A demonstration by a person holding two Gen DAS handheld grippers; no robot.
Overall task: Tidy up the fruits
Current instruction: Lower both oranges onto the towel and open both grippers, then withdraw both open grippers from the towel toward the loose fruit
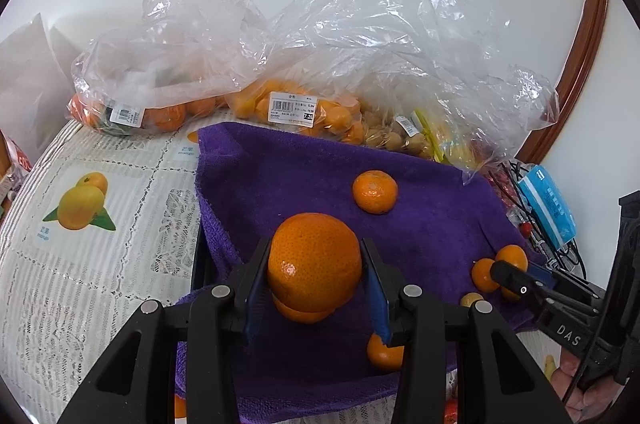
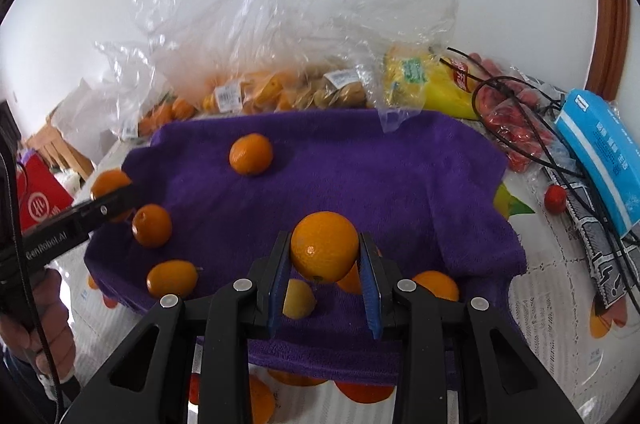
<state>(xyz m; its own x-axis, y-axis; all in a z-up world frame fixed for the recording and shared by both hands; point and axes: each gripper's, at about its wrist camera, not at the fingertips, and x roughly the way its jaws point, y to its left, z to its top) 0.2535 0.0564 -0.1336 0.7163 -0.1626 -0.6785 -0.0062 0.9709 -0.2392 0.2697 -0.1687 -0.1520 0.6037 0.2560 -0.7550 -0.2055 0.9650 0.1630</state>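
Note:
A purple towel (image 1: pixel 280 179) (image 2: pixel 400 175) covers the middle of the table. My left gripper (image 1: pixel 314 278) is shut on a big mandarin (image 1: pixel 314 262), held a little above the towel, with another mandarin (image 1: pixel 304 312) just under it. My right gripper (image 2: pixel 325 264) is shut on a smaller orange (image 2: pixel 324 246) over the towel's near edge. Loose fruit lies on the towel: a mandarin (image 1: pixel 375 191) (image 2: pixel 251 153) toward the back, one (image 2: pixel 152 226) at the left, a kumquat (image 2: pixel 172 278), a yellowish fruit (image 2: pixel 298 298). Each gripper shows in the other's view: left gripper (image 2: pixel 116 199), right gripper (image 1: pixel 505 271).
Clear plastic bags of oranges (image 1: pixel 160 103), kumquats (image 1: pixel 292 107) and small brown fruit (image 2: pixel 340 91) stand along the back wall. Bananas (image 2: pixel 432 83), a blue tissue pack (image 2: pixel 600 151), black cables (image 2: pixel 520 143) and a cherry tomato (image 2: pixel 555 197) lie to the right. A printed tablecloth (image 1: pixel 100 244) lies to the left.

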